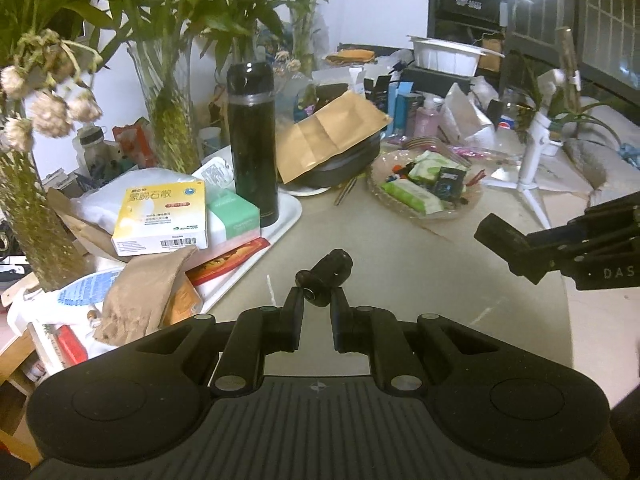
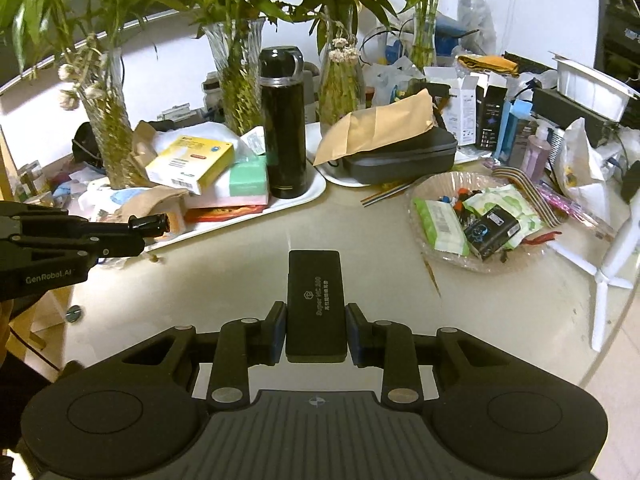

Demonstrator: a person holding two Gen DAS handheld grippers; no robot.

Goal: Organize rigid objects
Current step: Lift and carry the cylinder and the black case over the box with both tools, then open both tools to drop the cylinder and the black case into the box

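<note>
My left gripper (image 1: 318,300) clamped on small black cylindrical part (image 1: 325,279); right gripper (image 2: 316,322) clamped on flat black box (image 2: 315,304), both above table (image 2: 224,280).

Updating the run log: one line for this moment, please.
left hand-held gripper: shut on small black cylinder | right hand-held gripper: shut on flat black box | both above table

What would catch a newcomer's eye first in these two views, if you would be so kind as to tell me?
Probably the two loaded grippers in front: the right gripper is shut on a flat black box, and the left gripper is shut on a small black cylindrical part, both above the pale table. Behind them a tall black flask stands upright on a white tray, with leafy stems in glass vases along the back.
</note>
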